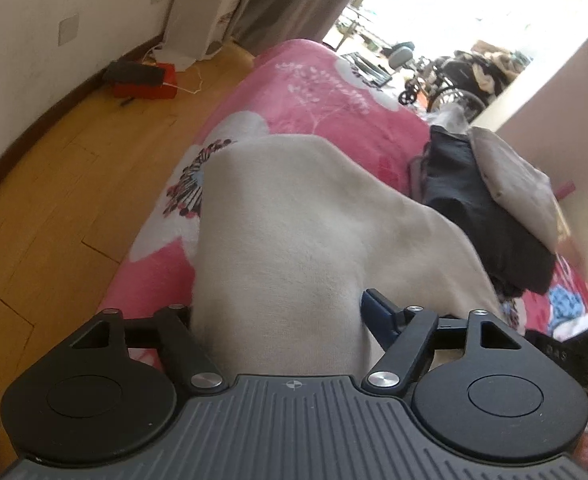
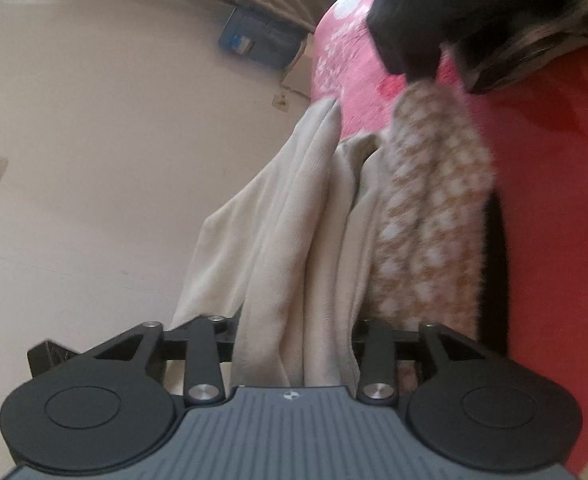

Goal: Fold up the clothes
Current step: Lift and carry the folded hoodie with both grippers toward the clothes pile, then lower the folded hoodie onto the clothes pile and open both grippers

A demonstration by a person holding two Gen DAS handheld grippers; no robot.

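Note:
A cream garment [image 1: 278,232] stretches from my left gripper [image 1: 278,320] out over the pink flowered blanket [image 1: 326,80]. The left jaws are shut on its near edge, and cloth covers the fingertips. In the right wrist view the same cream garment [image 2: 294,240] hangs in long folds from my right gripper [image 2: 294,344], which is shut on a bunch of it. A brown-and-white checked fuzzy cloth [image 2: 434,208] lies right beside the cream folds, on the right.
A pile of dark clothes [image 1: 486,216] with a grey piece on top sits on the bed to the right. Wooden floor [image 1: 74,184], a red box [image 1: 146,88] and a white appliance [image 1: 198,20] lie left. Dark clothing [image 2: 434,8] hangs overhead in the right wrist view.

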